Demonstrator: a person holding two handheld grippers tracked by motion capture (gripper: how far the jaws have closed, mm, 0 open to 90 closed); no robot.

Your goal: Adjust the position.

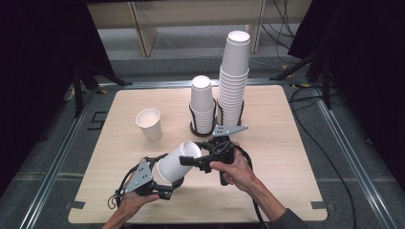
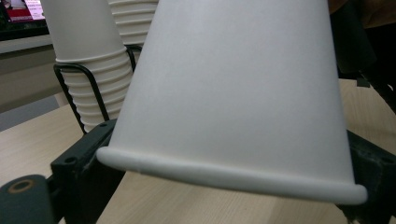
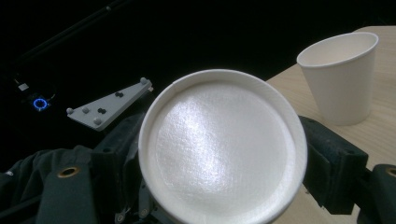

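Above the near middle of the pale wooden table (image 1: 286,157), lifted clear of it and tipped on its side: 1 white paper cup (image 1: 175,161), wide rim end down toward the person's left, narrow base up toward the right. Gripped at that rim end by the left gripper (image 1: 165,181), held in the left hand (image 1: 131,202), with 1 black jaw pressed to each side of the cup (image 2: 233,93) in the left gripper view (image 2: 224,186), so closed only as far as the cup's width allows. Met at the base end by the right gripper (image 1: 187,161), held in the right hand (image 1: 236,171); in the right gripper view (image 3: 219,163), 2 jaws set tight against either side of the cup's round recessed bottom (image 3: 219,149), again closed to the cup's width. Behind, near the far middle of the table, 2 stacks of nested white cups side by side in black wire holders (image 2: 88,84): short stack (image 1: 201,102) (image 2: 93,70) on the left, tall stack (image 1: 234,76) (image 2: 133,18) just beside it on the right. Left of the short stack and well apart from it, 1 loose cup (image 1: 149,124) (image 3: 338,79) standing upright, mouth up, on the table.
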